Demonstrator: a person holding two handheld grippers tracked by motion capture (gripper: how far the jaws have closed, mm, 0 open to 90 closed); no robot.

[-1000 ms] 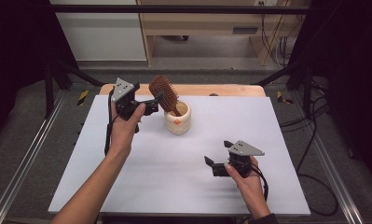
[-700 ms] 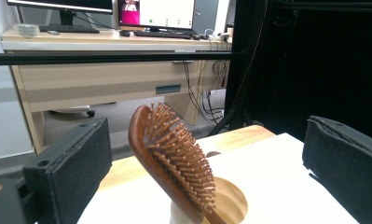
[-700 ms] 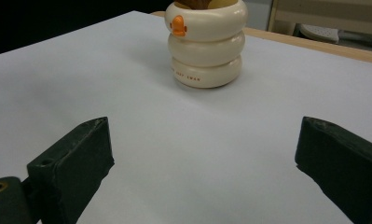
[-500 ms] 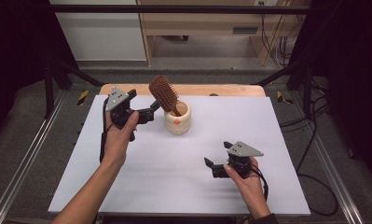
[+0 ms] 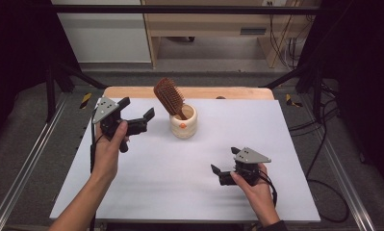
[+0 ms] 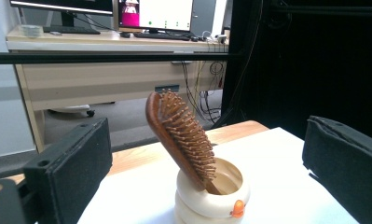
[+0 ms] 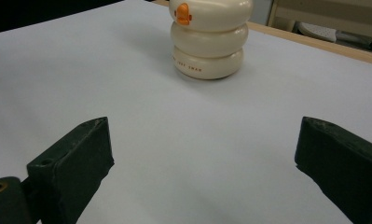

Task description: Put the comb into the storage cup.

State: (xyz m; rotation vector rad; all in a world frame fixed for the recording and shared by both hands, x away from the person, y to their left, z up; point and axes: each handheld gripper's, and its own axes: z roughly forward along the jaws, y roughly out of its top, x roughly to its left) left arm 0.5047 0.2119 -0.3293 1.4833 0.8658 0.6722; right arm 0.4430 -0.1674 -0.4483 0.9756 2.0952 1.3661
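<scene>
The left gripper has its jaws spread wide with nothing between them; in the left gripper view the two black pads frame the cream holder from either side without touching it. In the high view this gripper hangs above the table to the left of the holder, its jaws aimed toward it, with a bare gap between.

The right gripper also has its jaws spread and empty. It sits low over the white table, on the near right of the holder and well apart from it, jaws pointing left. The right gripper view looks across bare white surface to the holder, whose stacked rounded rings carry a small orange mark and a line of small print.

The wooden hairbrush stands in the holder's open mouth, handle down inside, bristled head up. Its long axis tilts up and away from the holder toward the far left in the high view; in the left gripper view the brush leans left with its bristles facing right and upward.

The holder stands toward the table's far edge, near the middle of its width, just before a strip of bare wood. White surface lies open around the holder on the left, right and near sides; the far side has the least room.
</scene>
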